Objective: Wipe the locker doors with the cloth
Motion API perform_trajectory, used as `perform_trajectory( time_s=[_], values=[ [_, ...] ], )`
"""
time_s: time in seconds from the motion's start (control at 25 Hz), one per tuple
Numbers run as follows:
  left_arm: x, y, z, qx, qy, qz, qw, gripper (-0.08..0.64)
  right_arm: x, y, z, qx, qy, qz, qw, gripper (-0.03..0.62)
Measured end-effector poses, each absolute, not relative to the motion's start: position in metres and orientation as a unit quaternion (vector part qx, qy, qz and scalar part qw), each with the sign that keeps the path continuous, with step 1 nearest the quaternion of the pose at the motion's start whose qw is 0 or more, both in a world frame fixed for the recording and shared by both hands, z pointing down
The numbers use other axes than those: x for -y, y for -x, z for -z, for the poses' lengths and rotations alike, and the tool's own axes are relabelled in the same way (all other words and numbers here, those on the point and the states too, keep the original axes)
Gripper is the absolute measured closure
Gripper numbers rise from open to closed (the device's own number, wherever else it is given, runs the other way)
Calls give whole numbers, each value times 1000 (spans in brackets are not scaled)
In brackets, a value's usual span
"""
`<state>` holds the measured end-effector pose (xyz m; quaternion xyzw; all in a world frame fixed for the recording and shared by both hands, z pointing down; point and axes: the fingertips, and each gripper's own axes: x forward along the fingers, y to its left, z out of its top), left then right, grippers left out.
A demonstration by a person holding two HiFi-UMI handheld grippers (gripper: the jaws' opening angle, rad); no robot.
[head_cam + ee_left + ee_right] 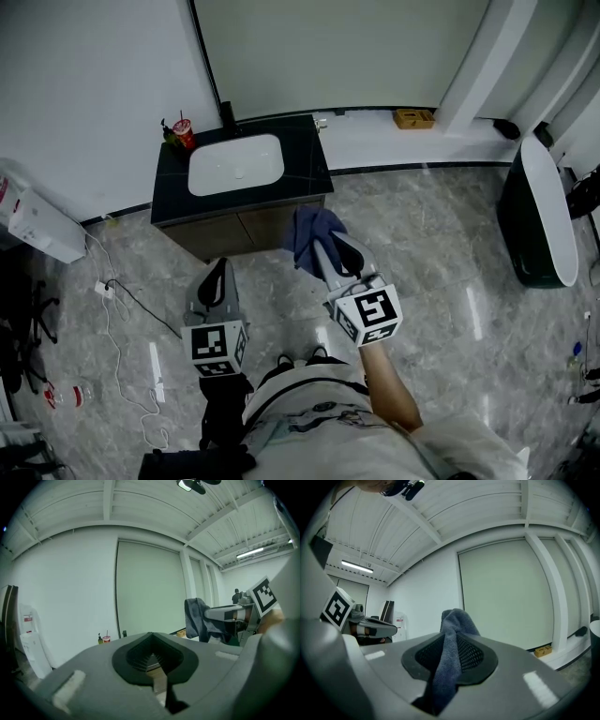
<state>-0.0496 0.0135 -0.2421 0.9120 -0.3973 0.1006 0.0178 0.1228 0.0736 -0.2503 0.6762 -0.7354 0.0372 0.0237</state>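
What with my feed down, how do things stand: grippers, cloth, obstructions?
Left gripper shut, empty. Right gripper shut on cloth. Nothing between grippers and cabinet.

A white sink (235, 165) sits in a black bench (305, 155) against the wall. A red cup (184, 134) stands at its back left corner. A white cable (112, 309) trails across the grey marble floor (441, 281). A yellow box (413, 118) rests on a white ledge (375, 131).

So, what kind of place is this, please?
Probably a washroom or showroom corner: a white oval basin set in a black-topped wooden cabinet, grey marble-look floor tiles and bare white walls.
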Motion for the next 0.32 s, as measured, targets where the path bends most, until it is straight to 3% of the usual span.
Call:
perform_trajectory(
  time_s=[0.32],
  values=[
    [-11, 46, 246, 400, -911, -97, 15, 560, -72, -121, 255, 742, -670, -33, 21, 514]
  ],
)
